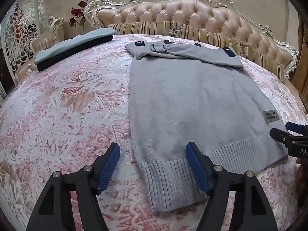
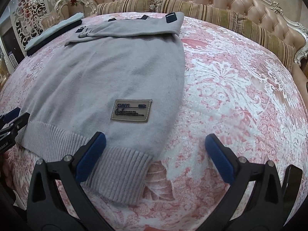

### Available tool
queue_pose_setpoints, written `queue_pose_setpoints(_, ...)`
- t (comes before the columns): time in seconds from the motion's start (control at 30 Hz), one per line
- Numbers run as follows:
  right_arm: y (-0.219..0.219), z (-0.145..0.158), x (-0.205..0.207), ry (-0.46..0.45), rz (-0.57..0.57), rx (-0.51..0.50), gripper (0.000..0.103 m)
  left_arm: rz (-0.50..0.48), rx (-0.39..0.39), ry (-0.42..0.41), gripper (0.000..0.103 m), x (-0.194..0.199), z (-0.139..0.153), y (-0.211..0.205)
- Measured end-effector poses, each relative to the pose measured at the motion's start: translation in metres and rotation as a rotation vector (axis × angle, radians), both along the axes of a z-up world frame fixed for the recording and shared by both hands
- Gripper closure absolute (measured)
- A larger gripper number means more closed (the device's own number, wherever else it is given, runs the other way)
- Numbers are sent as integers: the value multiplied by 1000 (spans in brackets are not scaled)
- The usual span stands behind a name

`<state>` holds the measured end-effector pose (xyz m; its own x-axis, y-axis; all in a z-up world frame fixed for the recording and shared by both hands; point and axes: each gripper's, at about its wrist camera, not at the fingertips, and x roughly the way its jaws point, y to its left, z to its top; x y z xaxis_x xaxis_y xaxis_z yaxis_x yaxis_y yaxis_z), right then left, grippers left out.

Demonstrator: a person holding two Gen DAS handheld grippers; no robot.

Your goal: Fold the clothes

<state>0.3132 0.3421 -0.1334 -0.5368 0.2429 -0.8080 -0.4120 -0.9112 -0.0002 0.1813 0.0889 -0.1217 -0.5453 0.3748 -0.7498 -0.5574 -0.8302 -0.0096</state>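
Observation:
A grey knitted sweater [image 1: 192, 100] lies flat on the bed, sleeves folded across its top, ribbed hem nearest me. A tan label [image 2: 131, 110] sits low on its front. My left gripper [image 1: 153, 150] is open, straddling the hem's left corner, one blue pad on the bedspread and the other over the knit. My right gripper [image 2: 155, 141] is open too, straddling the hem's right corner [image 2: 123, 175]. Each gripper shows at the edge of the other view: the right gripper [image 1: 284, 132] at right, the left gripper [image 2: 13, 121] at left.
A pink floral bedspread [image 1: 67, 105] covers the bed. Folded light-blue and black clothes [image 1: 73, 46] are stacked at the far left. Striped pillows [image 1: 173, 28] and a tufted headboard [image 1: 182, 13] stand behind. Open bedspread [image 2: 240, 86] lies right of the sweater.

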Motion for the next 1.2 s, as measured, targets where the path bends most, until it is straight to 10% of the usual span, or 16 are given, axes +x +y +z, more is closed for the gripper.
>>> queue_pose_setpoints(0.4,4,3,1,-33,31,-25,0,29,-4,-35,23,-6,3,-4)
queue_pose_setpoints(0.7,35,24,8,71,15,-86,0,36,233,43,36,-101,76,-7)
queue_pose_setpoints(0.87,49,28,-10,84,18,-95,0,50,116,-20,69,-182,53,46)
queue_pose_setpoints(1.2,49,67,-90,112,115,31,0,-100,3,-37,71,-211,7,95)
